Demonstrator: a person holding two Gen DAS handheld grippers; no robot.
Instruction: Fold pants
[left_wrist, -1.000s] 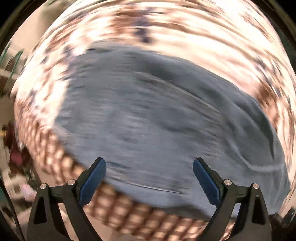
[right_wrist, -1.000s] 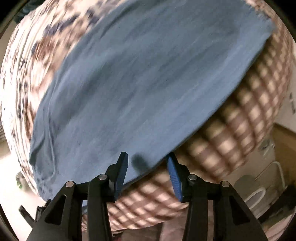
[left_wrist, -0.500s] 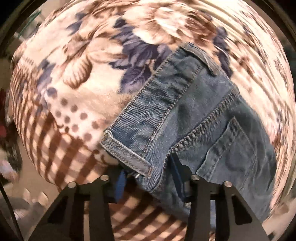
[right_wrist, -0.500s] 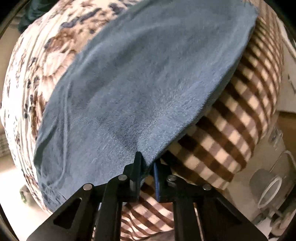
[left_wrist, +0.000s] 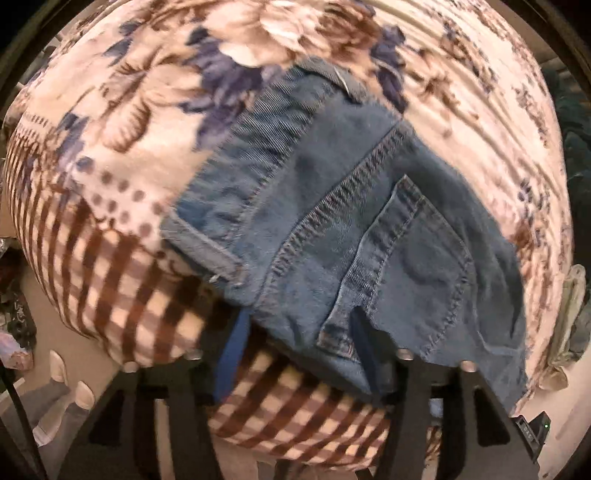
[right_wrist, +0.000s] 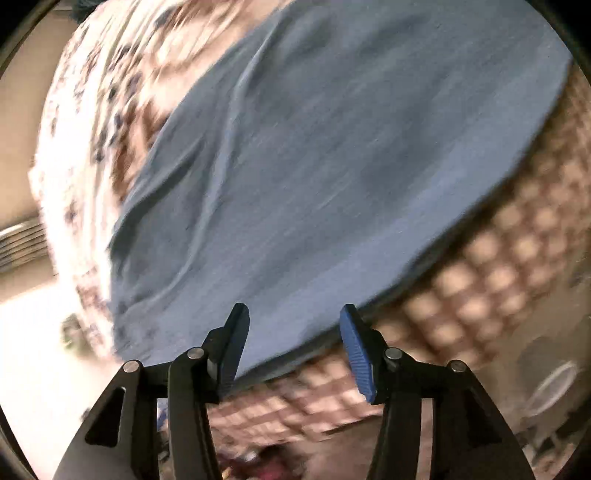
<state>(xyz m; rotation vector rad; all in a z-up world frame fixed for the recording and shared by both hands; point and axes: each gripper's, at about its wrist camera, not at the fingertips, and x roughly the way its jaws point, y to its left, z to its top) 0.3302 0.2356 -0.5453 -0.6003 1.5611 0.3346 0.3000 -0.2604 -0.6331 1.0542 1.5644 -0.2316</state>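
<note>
denim pants (left_wrist: 369, 229) lie flat on a floral and checked blanket (left_wrist: 140, 110) over a bed. left gripper (left_wrist: 295, 343): jaws apart with the waistband corner and pocket edge between them, the right finger partly hidden under the denim, not pinched. right gripper (right_wrist: 291, 343): jaws wide apart at the near edge of the pant leg (right_wrist: 332, 166), nothing held. checked blanket border shows beside that edge; view blurred.
</note>
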